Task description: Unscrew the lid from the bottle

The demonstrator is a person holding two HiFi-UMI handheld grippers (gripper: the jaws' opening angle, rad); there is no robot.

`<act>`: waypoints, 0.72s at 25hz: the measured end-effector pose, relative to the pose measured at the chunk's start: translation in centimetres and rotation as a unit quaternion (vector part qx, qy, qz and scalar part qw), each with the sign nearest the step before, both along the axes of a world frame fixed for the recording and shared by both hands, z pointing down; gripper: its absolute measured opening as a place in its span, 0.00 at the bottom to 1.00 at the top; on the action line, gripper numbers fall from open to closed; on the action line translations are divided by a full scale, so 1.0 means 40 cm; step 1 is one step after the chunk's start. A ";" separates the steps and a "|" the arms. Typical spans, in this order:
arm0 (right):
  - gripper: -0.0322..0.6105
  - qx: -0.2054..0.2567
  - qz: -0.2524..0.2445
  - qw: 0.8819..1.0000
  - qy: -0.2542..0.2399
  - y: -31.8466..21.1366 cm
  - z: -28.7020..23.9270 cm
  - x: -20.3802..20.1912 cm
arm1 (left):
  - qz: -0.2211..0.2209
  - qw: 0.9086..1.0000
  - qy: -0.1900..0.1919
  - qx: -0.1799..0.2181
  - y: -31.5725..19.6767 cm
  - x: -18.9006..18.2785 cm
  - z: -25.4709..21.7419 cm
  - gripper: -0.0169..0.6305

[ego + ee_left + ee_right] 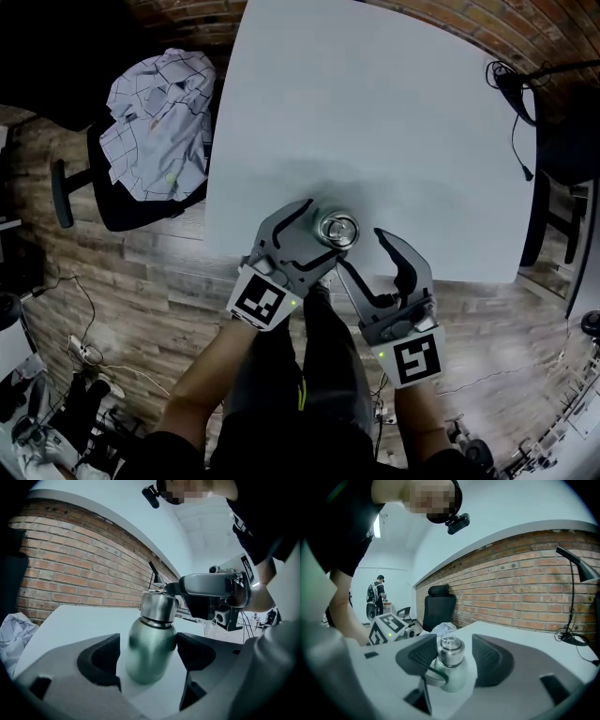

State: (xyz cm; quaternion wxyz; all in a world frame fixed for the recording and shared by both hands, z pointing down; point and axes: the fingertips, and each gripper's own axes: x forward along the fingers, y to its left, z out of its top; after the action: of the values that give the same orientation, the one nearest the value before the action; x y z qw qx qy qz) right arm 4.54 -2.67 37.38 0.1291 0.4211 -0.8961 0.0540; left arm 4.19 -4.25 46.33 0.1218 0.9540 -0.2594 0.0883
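We hold the left gripper (147,656) with its pads spread on either side of the bottle (150,648): the right pad is at its body, the left just clear. The right gripper (450,656) has its pads apart on either side of the lid (450,651), not pinching it. The bottle stands near the near edge of the table (375,112), lid on. Each gripper sits close in front of the other across the bottle. A lamp (574,573) with its cable stands well apart at the table's far right corner. Left of the table, a chair (122,197) carries a checked shirt (159,122). The table is white and bare around the bottle, the floor (141,281) wooden planks, the wall (84,573) brick. A person (377,597) stands far back.
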 end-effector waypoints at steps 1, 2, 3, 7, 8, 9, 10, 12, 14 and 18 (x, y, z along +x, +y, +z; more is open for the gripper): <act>0.42 0.000 -0.002 1.000 -0.001 -0.003 0.004 -0.002 | 0.002 1.000 0.001 -0.001 -0.003 0.005 0.001 0.59; 0.42 -0.001 -0.004 1.000 -0.002 -0.006 0.007 -0.003 | 0.003 1.000 0.003 -0.002 -0.005 0.011 0.001 0.59; 0.43 -0.002 -0.005 1.000 -0.002 -0.008 0.011 -0.005 | 0.004 1.000 0.004 -0.002 -0.007 0.016 0.003 0.59; 0.44 -0.004 -0.009 1.000 -0.007 -0.011 0.021 -0.010 | 0.012 1.000 0.000 -0.001 -0.006 0.031 0.013 0.60; 0.45 -0.005 -0.008 1.000 -0.008 -0.012 0.023 -0.011 | 0.012 1.000 0.000 -0.001 -0.006 0.034 0.014 0.60; 0.45 -0.006 -0.008 1.000 -0.008 -0.012 0.026 -0.012 | 0.012 1.000 0.001 0.000 -0.006 0.036 0.015 0.60; 0.45 -0.008 -0.008 1.000 -0.008 -0.013 0.029 -0.013 | 0.012 1.000 0.001 0.001 -0.007 0.038 0.015 0.60; 0.45 -0.010 -0.008 1.000 -0.007 -0.014 0.035 -0.017 | 0.011 1.000 0.001 0.003 -0.009 0.040 0.016 0.60; 0.46 -0.011 -0.008 1.000 -0.008 -0.015 0.038 -0.021 | 0.010 1.000 0.001 0.003 -0.009 0.042 0.019 0.60; 0.46 -0.012 -0.012 1.000 -0.006 -0.020 0.044 -0.031 | 0.013 1.000 0.004 0.004 -0.012 0.045 0.020 0.60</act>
State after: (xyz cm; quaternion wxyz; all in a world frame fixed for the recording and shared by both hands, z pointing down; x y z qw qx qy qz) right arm 3.30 -3.48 39.16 0.1291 0.4084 -0.9013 0.0655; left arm 6.01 -4.74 47.15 0.1174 0.9582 -0.2467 0.0852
